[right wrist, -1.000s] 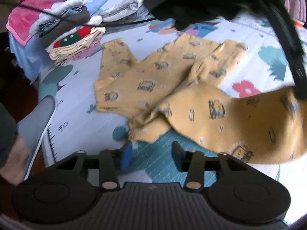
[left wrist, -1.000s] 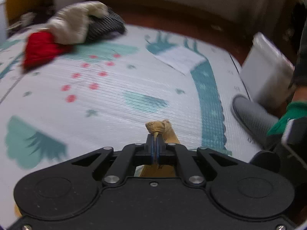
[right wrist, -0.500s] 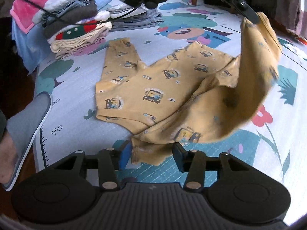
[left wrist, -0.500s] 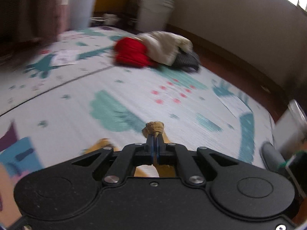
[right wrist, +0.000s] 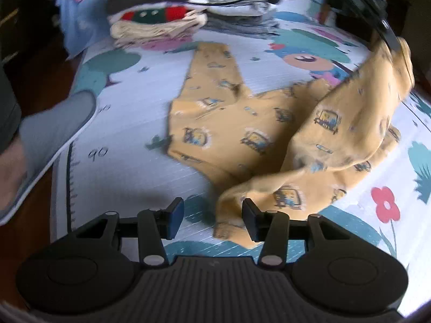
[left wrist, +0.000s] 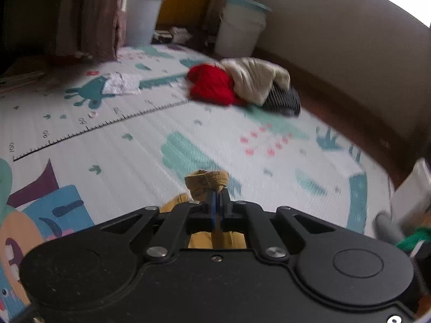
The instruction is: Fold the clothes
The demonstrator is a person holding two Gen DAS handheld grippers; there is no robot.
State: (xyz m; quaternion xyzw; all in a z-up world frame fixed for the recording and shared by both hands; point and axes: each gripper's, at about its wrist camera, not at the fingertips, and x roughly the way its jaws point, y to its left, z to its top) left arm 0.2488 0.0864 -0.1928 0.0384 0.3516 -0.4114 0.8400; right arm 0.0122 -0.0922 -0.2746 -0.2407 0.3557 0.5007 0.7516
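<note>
While a yellow printed children's top (right wrist: 221, 132) lies partly spread on the play mat (right wrist: 129, 107), the left gripper (left wrist: 217, 191) stays clamped on its bunched cuff and has swung it up and across, so that part now hangs over the body, starting a fold. Hovering at the near hem, the right gripper (right wrist: 212, 216) stands half open, holding nothing. Folded clothes (right wrist: 156, 24) are stacked beyond.
</note>
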